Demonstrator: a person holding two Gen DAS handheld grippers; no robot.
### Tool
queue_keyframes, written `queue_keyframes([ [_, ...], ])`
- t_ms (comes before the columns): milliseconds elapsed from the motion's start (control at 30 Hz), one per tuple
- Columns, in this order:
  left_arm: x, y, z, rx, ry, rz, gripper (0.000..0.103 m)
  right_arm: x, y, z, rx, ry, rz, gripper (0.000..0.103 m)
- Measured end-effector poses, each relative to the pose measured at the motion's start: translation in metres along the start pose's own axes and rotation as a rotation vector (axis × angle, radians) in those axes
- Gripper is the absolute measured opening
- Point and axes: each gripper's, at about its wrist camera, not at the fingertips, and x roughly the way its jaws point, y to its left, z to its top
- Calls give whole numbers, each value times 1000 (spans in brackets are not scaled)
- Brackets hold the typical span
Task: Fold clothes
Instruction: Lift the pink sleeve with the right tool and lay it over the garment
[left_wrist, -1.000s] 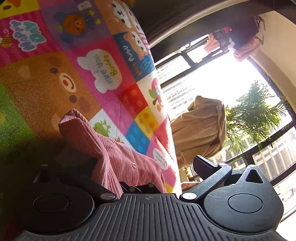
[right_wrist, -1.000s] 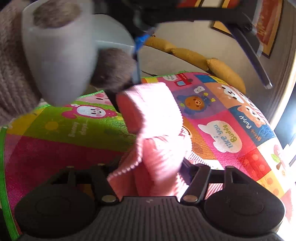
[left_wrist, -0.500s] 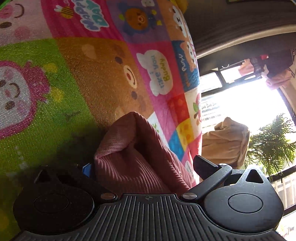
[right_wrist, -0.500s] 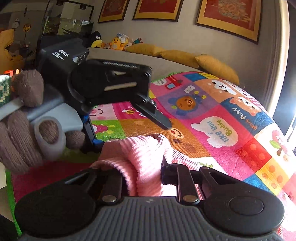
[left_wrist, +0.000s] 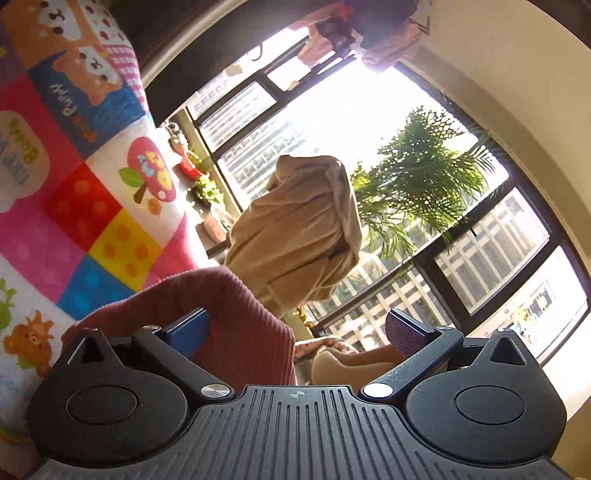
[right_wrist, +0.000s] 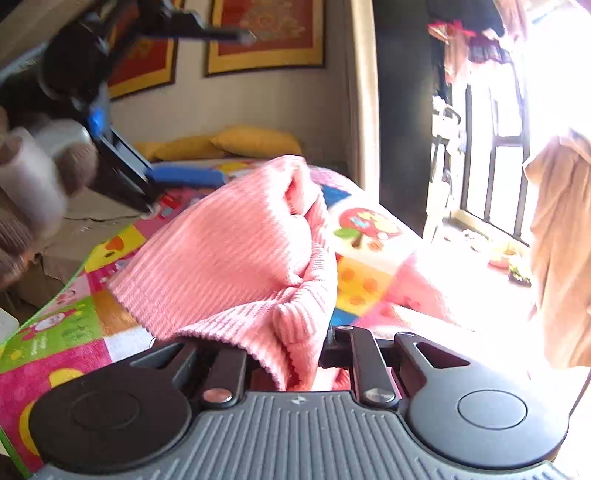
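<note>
A pink ribbed knit garment (right_wrist: 236, 251) is bunched up above the colourful play mat (right_wrist: 55, 332). My right gripper (right_wrist: 291, 347) is shut on a fold of it, and the cloth hides both fingertips. In the left wrist view the same garment (left_wrist: 243, 325) shows darker, humped between the wide-apart fingers and lying against the blue-padded left finger (left_wrist: 188, 326), with neither pad pressing on it. My left gripper (left_wrist: 295, 323) is open. The right wrist view shows it blurred at the upper left, its blue pad (right_wrist: 184, 176) over the mat, held by a hand in a brown knit glove (right_wrist: 22, 206).
The cartoon-patch mat (left_wrist: 92, 206) covers a bed-like surface with yellow cushions (right_wrist: 255, 142) at the far end below framed pictures (right_wrist: 266, 37). A beige garment (left_wrist: 295, 229) hangs in front of a bright window (left_wrist: 491, 266), beside a palm plant (left_wrist: 424, 177). More clothes (left_wrist: 369, 33) hang above.
My right jaws have closed on the pink garment and lifted it off the mat. Both grippers swung towards the window; the left stayed open with the cloth against one finger.
</note>
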Motion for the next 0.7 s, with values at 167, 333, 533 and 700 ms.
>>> queue_keyframes([
  [167,-7,-11,-13,208,-81,362,103,23,-40,-30,182,152,36,15],
  [333,11,12,-45,296,49,500,103,33,-29,-26,167,137,94,15],
  [533,2,52,-44,153,44,540,103,55,-4,-17,91,151,158,15],
  [700,7,65,-53,182,78,610,103,59,0,-18,62,162,176,15],
])
